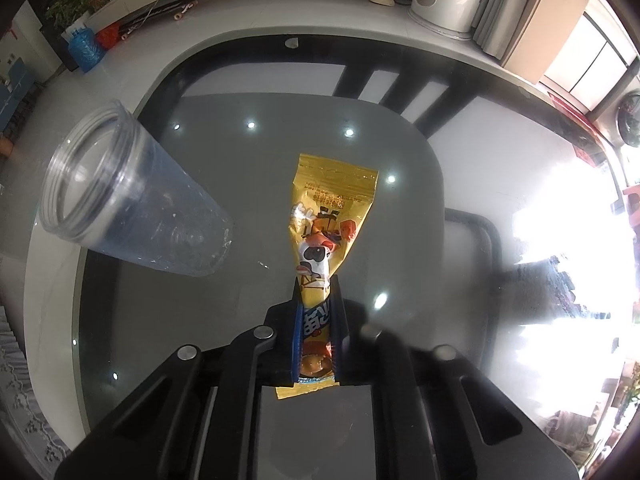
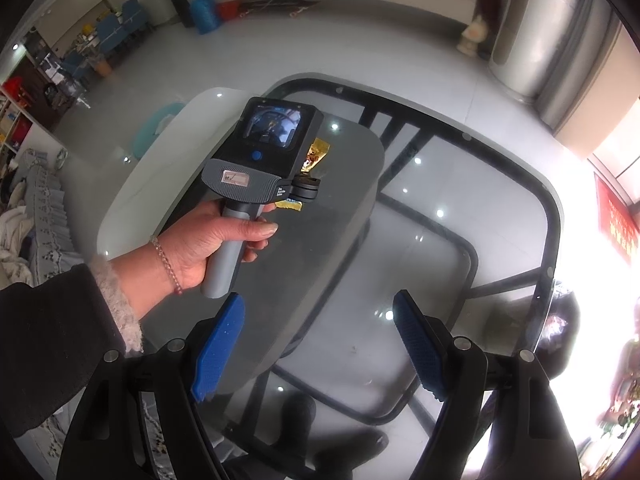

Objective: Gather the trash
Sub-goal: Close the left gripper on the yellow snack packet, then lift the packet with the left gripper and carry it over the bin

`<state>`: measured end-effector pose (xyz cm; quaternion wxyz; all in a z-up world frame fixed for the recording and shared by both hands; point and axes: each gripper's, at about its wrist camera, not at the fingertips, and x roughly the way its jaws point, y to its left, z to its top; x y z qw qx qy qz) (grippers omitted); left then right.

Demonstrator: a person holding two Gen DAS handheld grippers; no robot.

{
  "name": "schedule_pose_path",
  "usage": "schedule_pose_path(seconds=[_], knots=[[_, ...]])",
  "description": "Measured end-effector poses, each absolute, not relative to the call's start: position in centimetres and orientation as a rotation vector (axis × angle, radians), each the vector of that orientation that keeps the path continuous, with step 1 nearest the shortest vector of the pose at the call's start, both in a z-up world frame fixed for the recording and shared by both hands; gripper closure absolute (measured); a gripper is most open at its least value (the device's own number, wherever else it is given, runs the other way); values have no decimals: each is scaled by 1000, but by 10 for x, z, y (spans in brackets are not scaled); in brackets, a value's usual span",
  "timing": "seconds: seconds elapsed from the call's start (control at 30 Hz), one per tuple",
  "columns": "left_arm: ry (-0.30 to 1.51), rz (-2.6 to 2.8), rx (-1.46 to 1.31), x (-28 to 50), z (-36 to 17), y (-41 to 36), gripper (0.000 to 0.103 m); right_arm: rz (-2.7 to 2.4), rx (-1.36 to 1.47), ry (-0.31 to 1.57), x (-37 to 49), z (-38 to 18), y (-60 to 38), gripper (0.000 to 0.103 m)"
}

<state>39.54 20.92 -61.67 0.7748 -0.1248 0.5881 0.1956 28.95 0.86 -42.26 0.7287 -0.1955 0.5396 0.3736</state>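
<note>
While the glass table (image 1: 208, 304) fills most of both views, its dark rounded frame showing through the top and ceiling lights glinting off it, the pale tiled floor (image 1: 248, 16) lies beyond it. On the glass, to the left in the left wrist view, stands a clear plastic cup (image 1: 132, 196), its ribbed rim wide open and nothing visible inside but a few specks. In the right wrist view a person's left hand (image 2: 216, 240), with a bead bracelet and a fuzzy cuff under a dark sleeve, grips the grey handle of the left gripper (image 1: 318, 312), which points steeply down at the table. Its jaws are clamped together on a yellow snack wrapper (image 1: 332, 216): the lower part of the wrapper is pinched between the blue pads, the crimped top end sticks out ahead of the fingers over the glass, just right of the cup and not touching it. The right gripper (image 2: 320, 344) hangs over the near part of the table with its blue-padded jaws wide apart and nothing between them
</note>
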Motion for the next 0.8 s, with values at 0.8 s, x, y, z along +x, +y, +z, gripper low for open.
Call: schedule_pose_path(seconds=[0.8], knots=[[1267,336,-239,424,-596,140,92,757,-364,1202,293,-409,-36,29]])
